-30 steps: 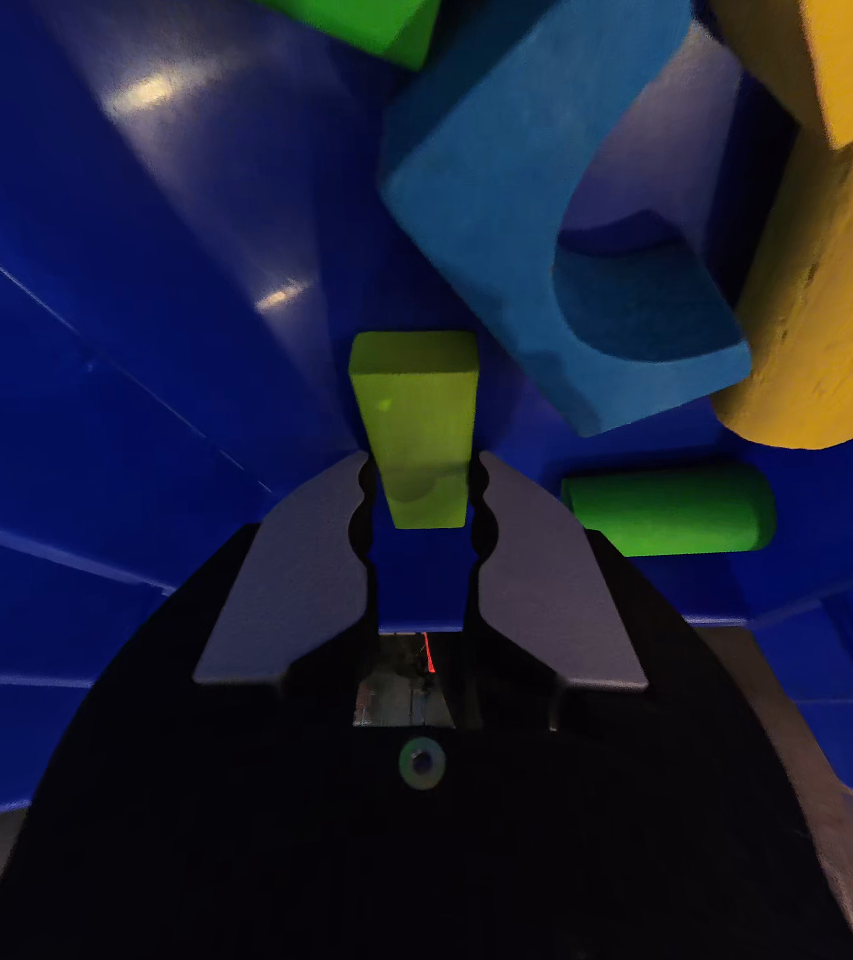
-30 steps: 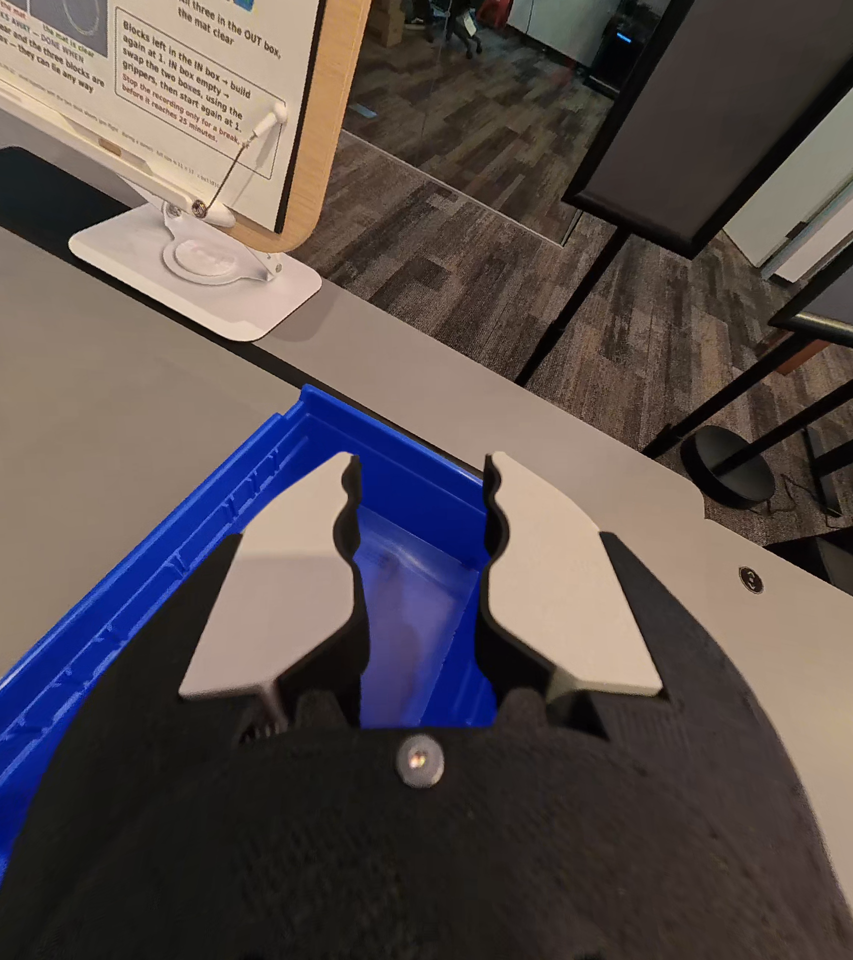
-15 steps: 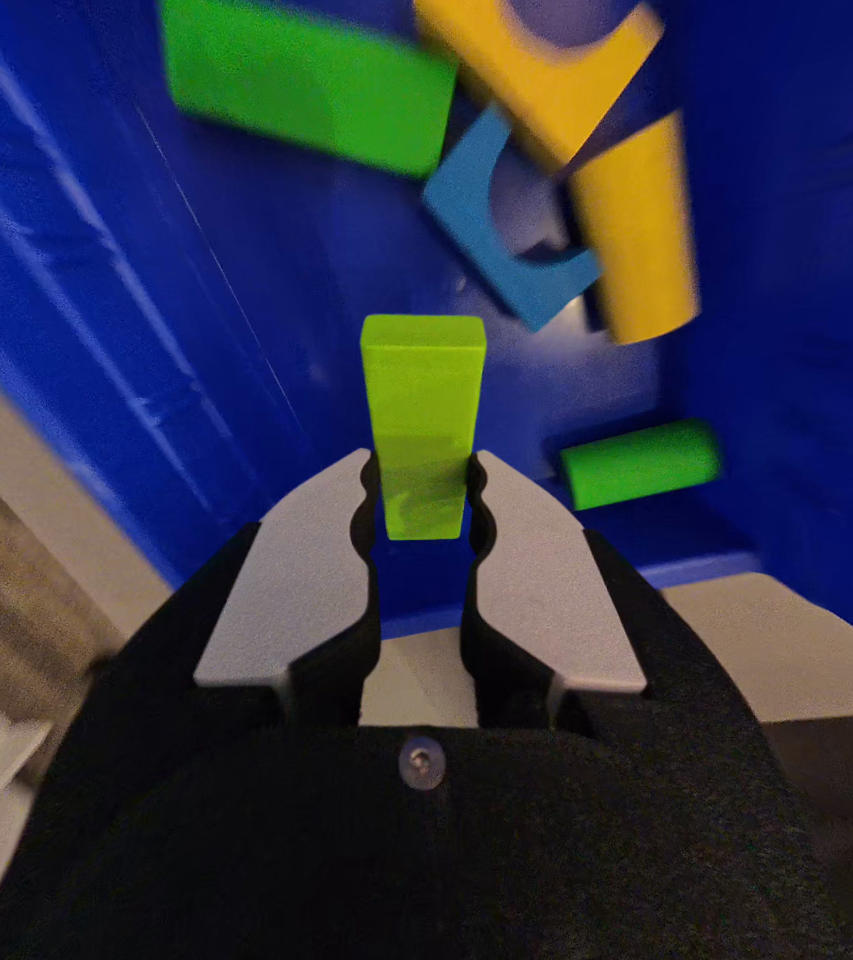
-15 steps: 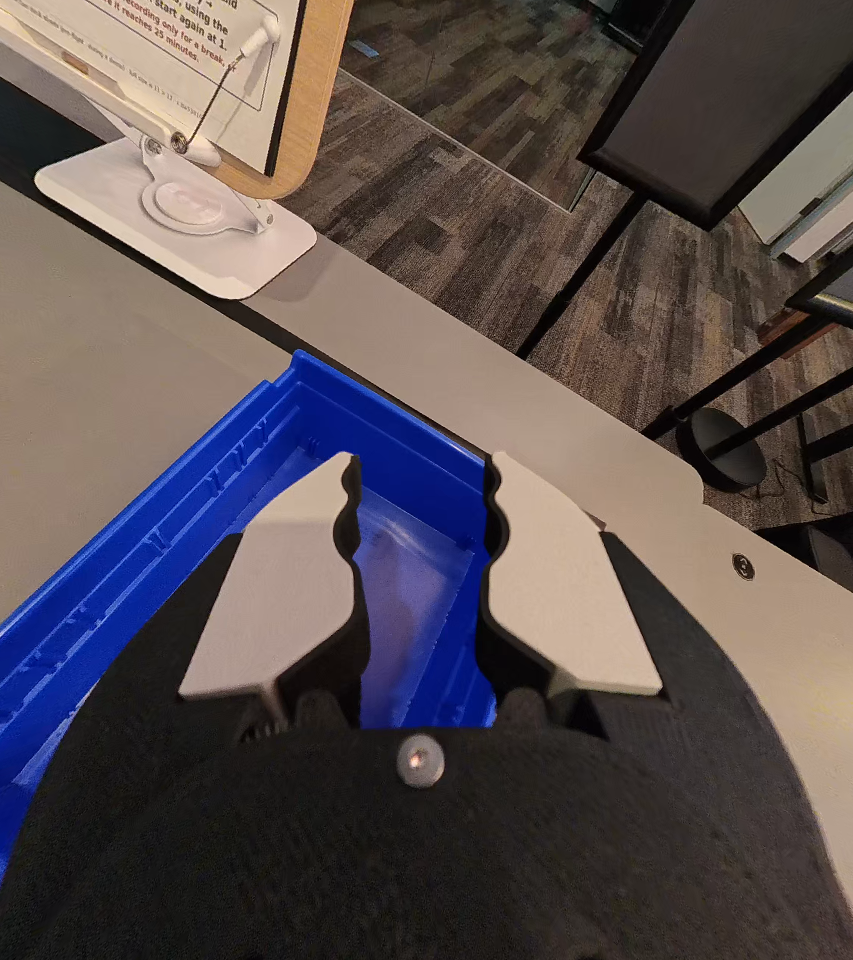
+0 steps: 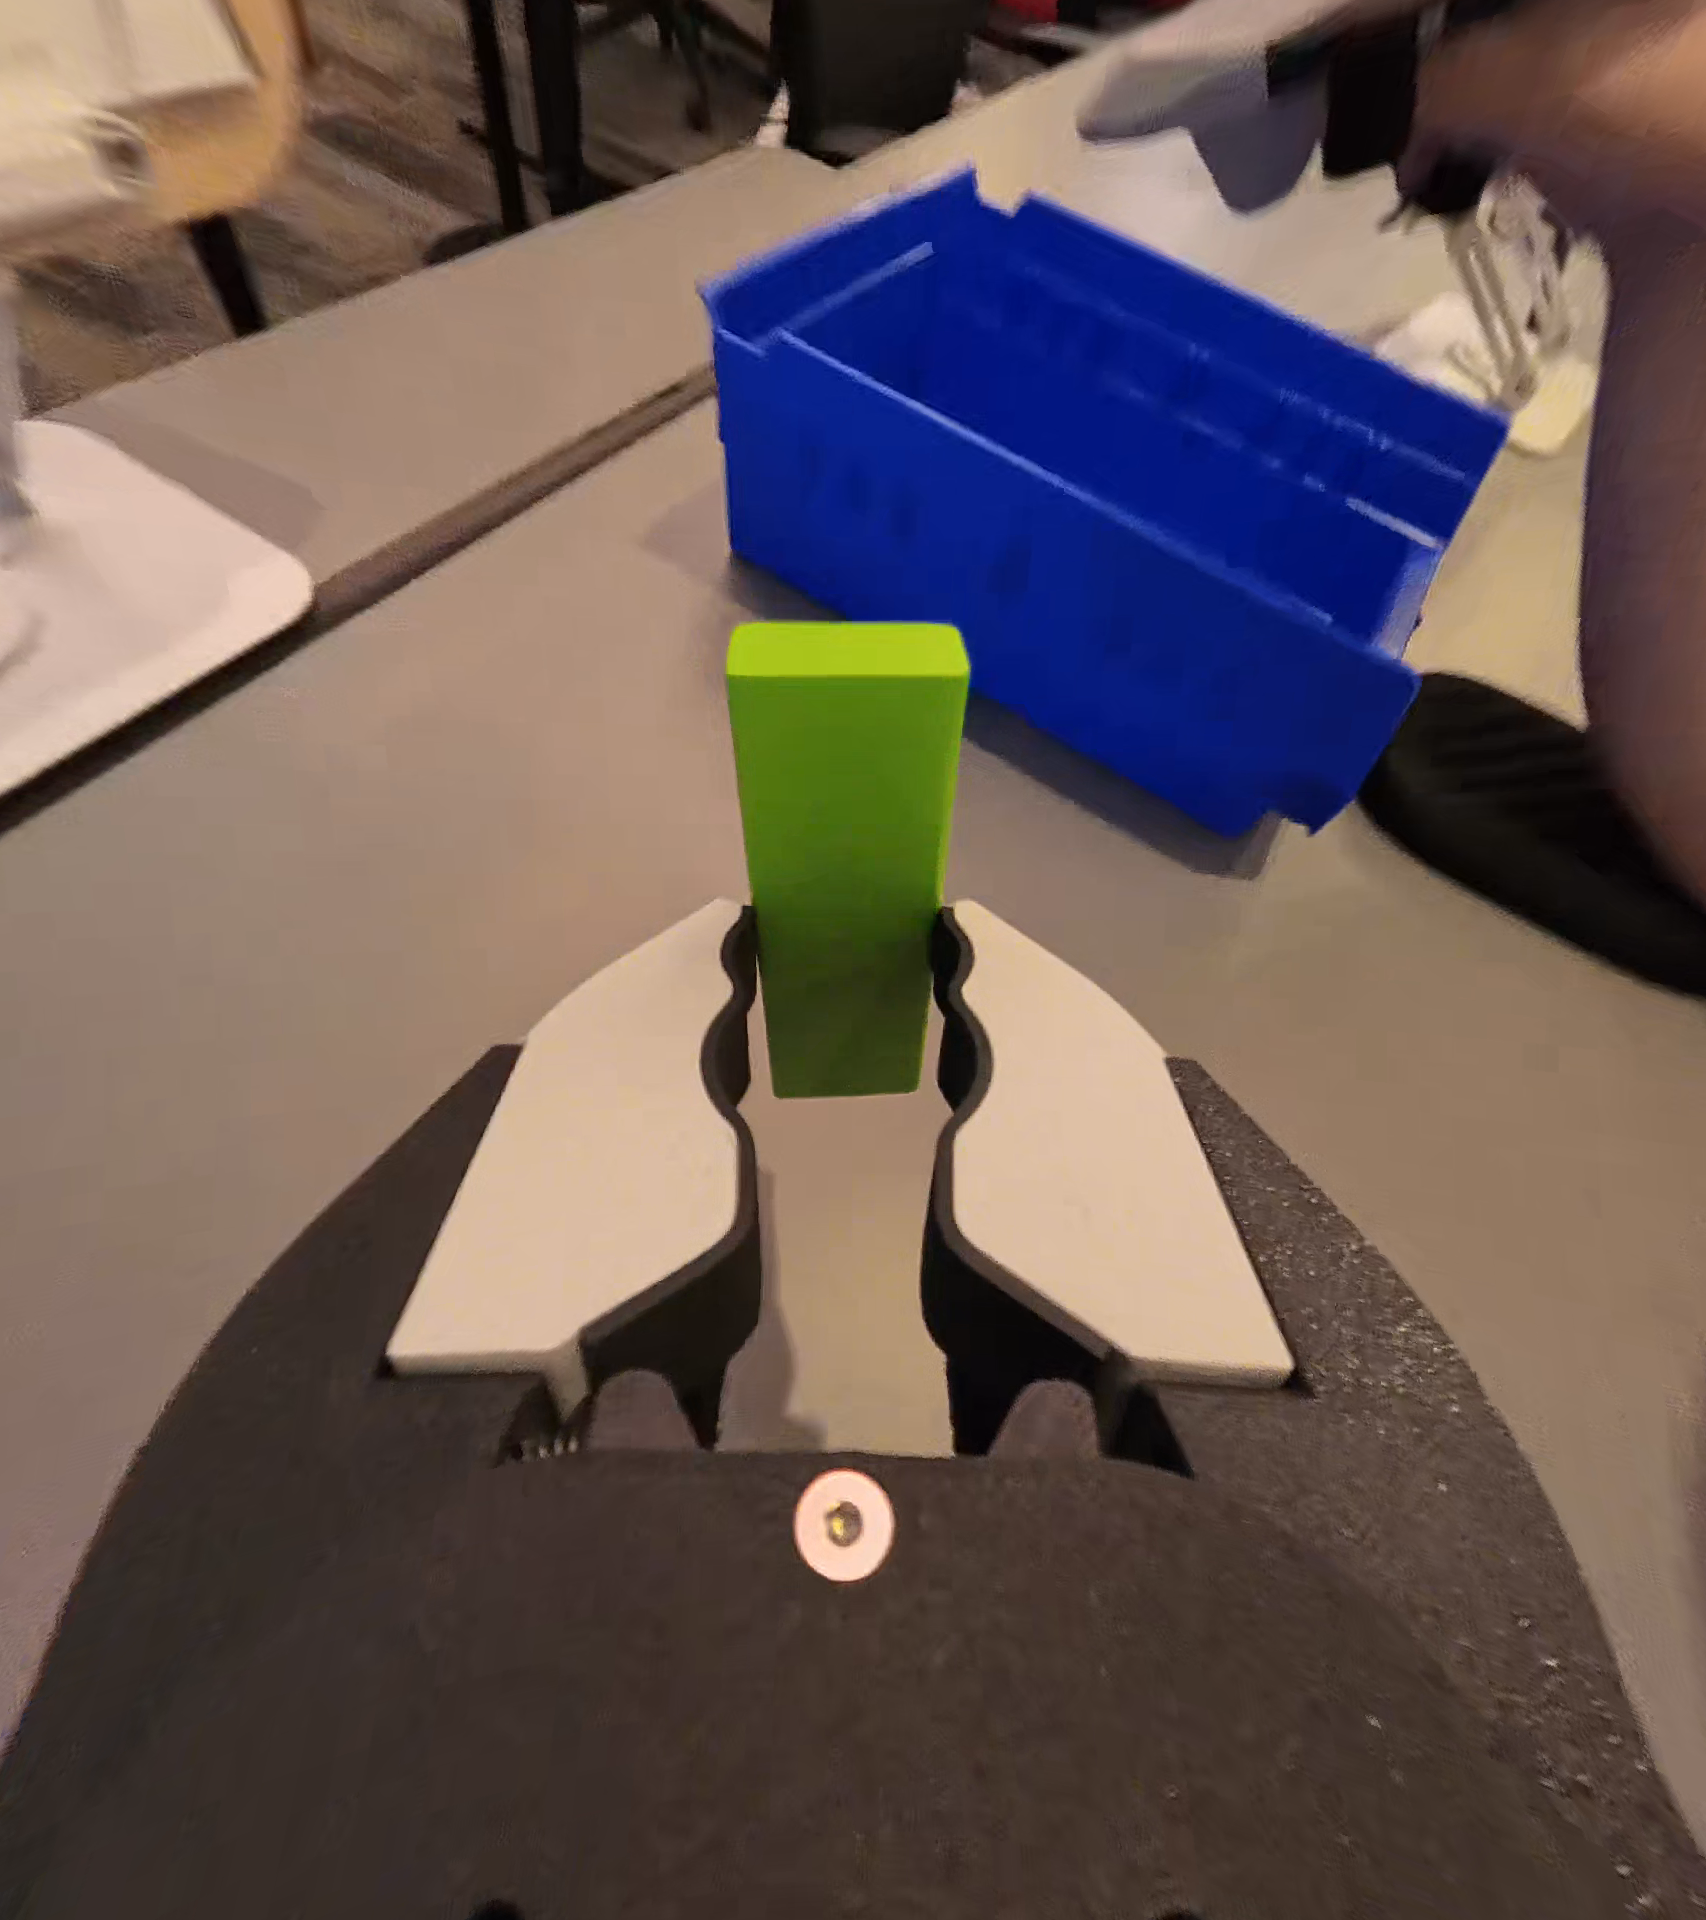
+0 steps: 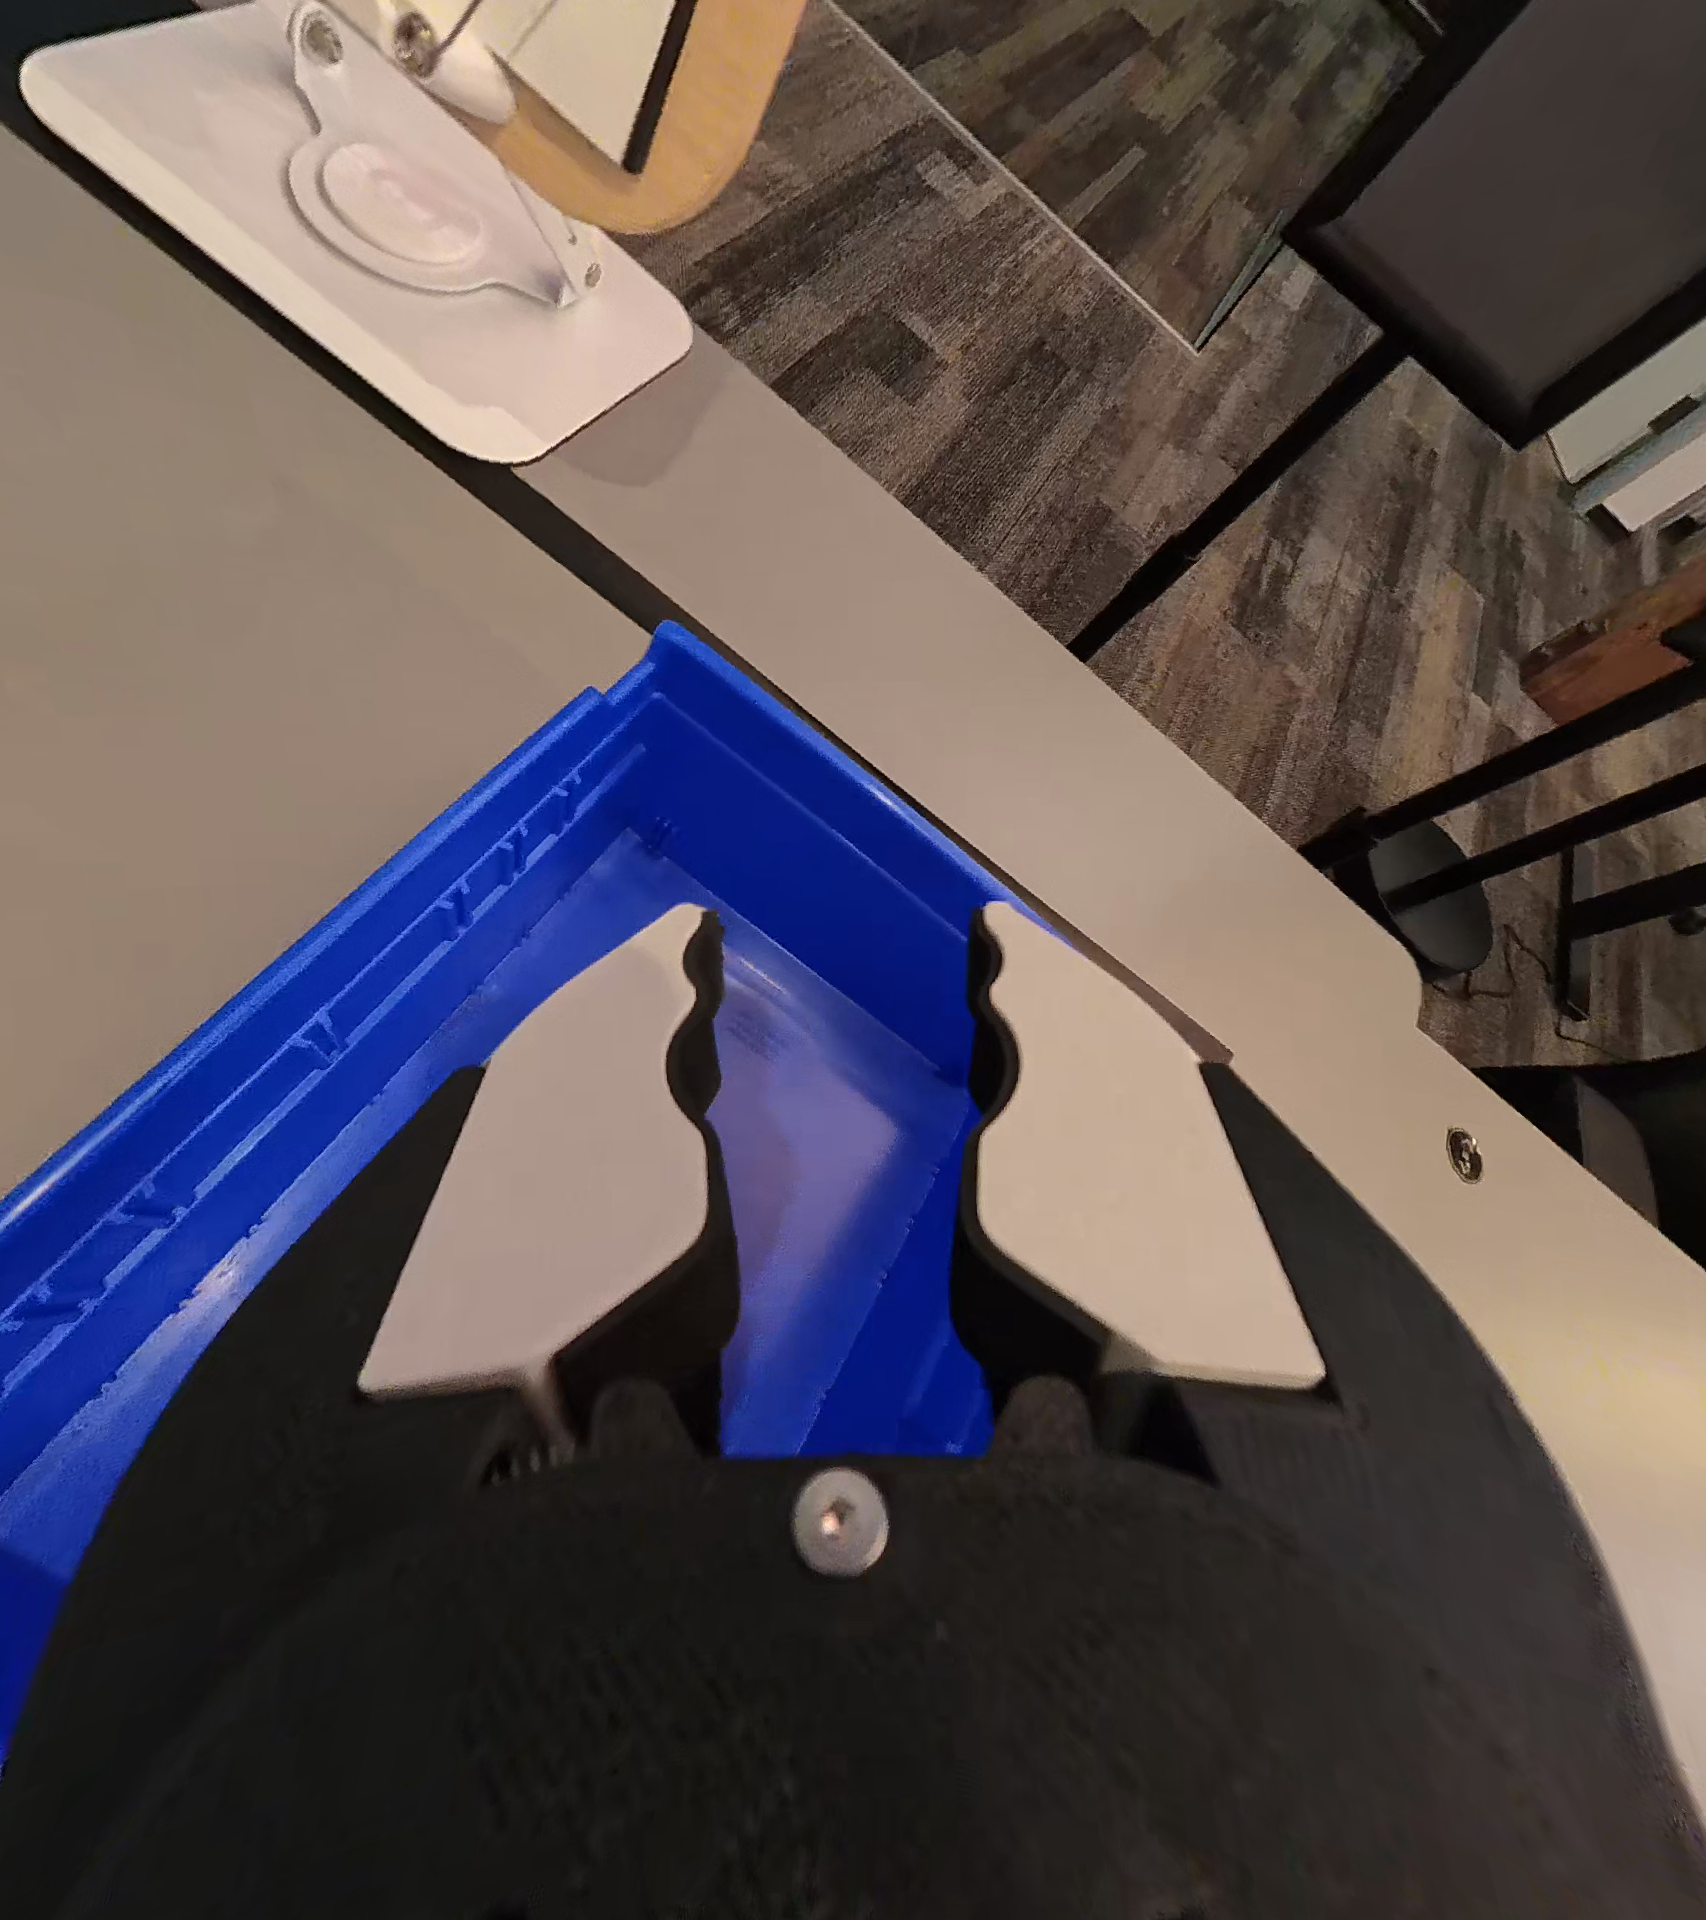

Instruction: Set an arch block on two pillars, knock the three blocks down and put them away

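My left tool [image 5: 844,935] is clamped on one lime-green rectangular wooden pillar block [image 5: 847,821], and that is the only block I can see in either view. It is a flat-faced, square-edged slab, long and narrow, matte in finish, brighter at its far end and shaded where it sits between my fingers. The two grey fingers press its lower sides, and most of its length sticks out forward past the tips, held off the grey surface [image 5: 309,935].

Beyond the block, further along the surface, stands one blue plastic bin [image 5: 1057,499], open-topped with ribbed walls; from this angle I see no contents in the part that shows. At the far left is one white flat stand base [image 5: 80,613], blurred. At the top right a person's hand [image 5: 1680,436] fills the edge of the view, blurred too.

My right tool [image 6: 841,971] hangs over the same kind of blue bin [image 6: 329,997], its fingers spread apart with nothing between them; through the gap I see bare blue floor. Past the bin's corner, one white stand base [image 6: 205,208] sits on the grey surface [image 6: 101,582], carrying a wood-edged board [image 6: 641,177]. Off the surface edge lies patterned carpet [image 6: 1088,343] with dark furniture legs.
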### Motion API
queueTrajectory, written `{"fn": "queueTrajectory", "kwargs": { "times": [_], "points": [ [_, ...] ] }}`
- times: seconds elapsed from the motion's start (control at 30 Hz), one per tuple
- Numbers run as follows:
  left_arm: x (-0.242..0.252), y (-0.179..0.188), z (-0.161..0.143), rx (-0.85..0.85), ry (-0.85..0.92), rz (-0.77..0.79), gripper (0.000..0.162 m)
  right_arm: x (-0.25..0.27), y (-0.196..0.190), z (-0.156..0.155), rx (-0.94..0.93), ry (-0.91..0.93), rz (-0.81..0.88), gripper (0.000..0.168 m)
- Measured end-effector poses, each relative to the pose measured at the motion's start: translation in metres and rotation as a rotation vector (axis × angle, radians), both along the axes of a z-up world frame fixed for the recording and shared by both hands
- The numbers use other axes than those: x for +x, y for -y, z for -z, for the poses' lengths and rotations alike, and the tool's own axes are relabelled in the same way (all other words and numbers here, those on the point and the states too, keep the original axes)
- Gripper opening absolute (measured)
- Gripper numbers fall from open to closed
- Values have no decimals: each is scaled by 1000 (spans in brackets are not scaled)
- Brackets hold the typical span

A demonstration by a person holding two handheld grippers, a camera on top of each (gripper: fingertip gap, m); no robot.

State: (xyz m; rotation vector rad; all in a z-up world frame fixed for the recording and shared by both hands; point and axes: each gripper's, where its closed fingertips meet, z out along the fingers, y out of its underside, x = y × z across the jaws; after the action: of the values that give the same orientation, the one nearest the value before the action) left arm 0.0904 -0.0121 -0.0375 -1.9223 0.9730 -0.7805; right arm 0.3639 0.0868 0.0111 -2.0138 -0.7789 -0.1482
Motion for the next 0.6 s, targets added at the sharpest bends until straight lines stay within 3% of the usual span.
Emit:
{"fn": "queueTrajectory", "kwargs": {
  "times": [0.2, 0.37, 0.43, 0.53, 0.6],
  "points": [
    [79, -2, 27, 187, -21, 265, 33, -13, -2, 10, -18, 54, -29, 47],
    [110, -16, 46, 109, 35, 379, 33, -29, 2, 13, -37, 27, -94, 47],
    [112, -20, 51, 84, 61, 391, 32, -59, 12, 5, -24, -66, -228, 45],
    [110, -21, 55, 61, 90, 406, 32, -126, 52, -8, -28, -218, -601, 31],
    [108, -21, 59, 66, 82, 415, 32, -155, 76, 3, -57, -214, -787, 24]
  ]
}}
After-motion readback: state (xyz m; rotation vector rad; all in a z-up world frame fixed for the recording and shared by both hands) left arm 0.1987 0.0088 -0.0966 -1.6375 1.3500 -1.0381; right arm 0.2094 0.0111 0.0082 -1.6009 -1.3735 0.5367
